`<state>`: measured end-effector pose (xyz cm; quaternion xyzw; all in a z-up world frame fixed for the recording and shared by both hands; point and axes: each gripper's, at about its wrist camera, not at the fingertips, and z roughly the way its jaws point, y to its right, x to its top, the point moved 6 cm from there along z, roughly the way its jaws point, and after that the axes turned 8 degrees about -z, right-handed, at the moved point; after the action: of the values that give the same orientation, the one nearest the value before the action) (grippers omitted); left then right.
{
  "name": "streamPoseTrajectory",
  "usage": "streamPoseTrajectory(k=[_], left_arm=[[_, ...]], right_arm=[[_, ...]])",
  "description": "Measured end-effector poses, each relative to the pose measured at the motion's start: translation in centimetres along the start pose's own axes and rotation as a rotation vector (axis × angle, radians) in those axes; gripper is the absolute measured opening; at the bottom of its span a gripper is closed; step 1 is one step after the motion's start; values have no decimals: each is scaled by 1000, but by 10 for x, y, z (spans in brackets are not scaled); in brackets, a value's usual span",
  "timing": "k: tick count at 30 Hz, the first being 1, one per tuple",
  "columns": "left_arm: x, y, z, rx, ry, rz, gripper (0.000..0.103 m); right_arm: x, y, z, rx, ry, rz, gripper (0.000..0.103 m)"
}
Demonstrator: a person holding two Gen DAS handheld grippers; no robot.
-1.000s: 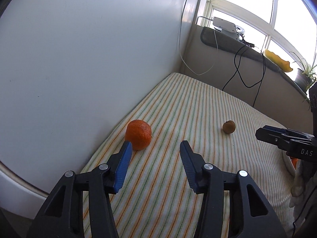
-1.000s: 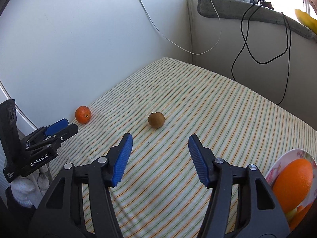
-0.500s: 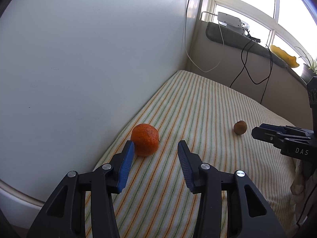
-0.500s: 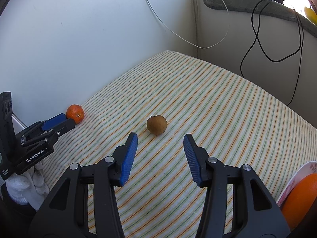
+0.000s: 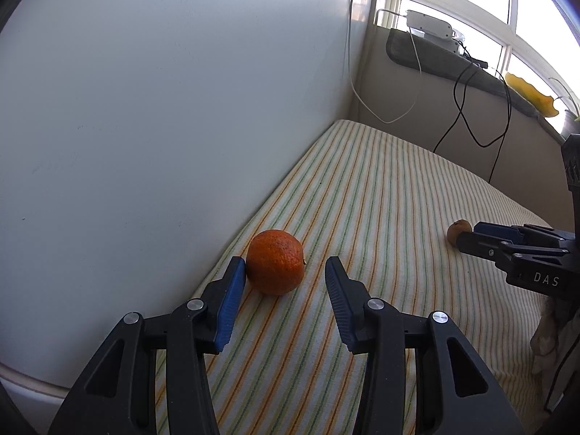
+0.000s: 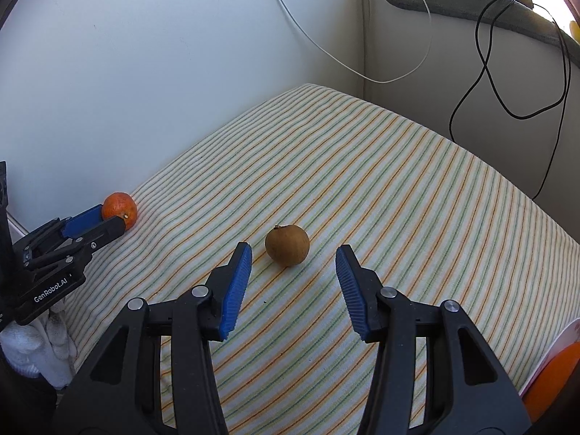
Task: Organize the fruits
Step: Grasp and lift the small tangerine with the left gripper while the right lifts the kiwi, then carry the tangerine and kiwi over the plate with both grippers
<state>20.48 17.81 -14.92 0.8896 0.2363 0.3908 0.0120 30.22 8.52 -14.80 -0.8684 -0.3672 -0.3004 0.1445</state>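
An orange mandarin point(image 5: 275, 261) lies on the striped cloth point(image 5: 380, 217) close to the white wall. My left gripper point(image 5: 284, 270) is open, its tips on either side of the mandarin, the left pad almost touching it. A small brown fruit point(image 6: 287, 244) lies mid-cloth. My right gripper point(image 6: 293, 253) is open with its tips on either side of the brown fruit, not touching. The right gripper also shows in the left wrist view point(image 5: 467, 237), the left one in the right wrist view point(image 6: 105, 221).
A white wall point(image 5: 163, 108) runs along the left of the cloth. A plate point(image 6: 543, 355) with an orange fruit point(image 6: 554, 380) sits at the right edge. Cables point(image 6: 489, 65) hang down the back wall under a grey-topped sill.
Both grippers have moved forward: the left one onto the mandarin, the right one onto the brown fruit. Both stay open.
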Motion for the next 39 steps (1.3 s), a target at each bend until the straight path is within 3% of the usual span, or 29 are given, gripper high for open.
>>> streamPoseTrajectory(k=[6, 9, 14, 26, 39], left_arm=[[-1, -1, 7, 21, -6, 9, 43], [1, -2, 9, 27, -6, 14, 33], [2, -4, 11, 11, -4, 3, 33], [2, 4, -9, -41, 23, 10, 32], [2, 56, -55, -151, 78, 72, 32]], right_arm=[[4, 1, 11, 2, -9, -3, 50], [5, 0, 17, 7, -23, -8, 42], [5, 0, 23, 13, -31, -11, 29], [4, 0, -1, 18, 12, 11, 28], [-5, -7, -68, 20, 79, -5, 28]])
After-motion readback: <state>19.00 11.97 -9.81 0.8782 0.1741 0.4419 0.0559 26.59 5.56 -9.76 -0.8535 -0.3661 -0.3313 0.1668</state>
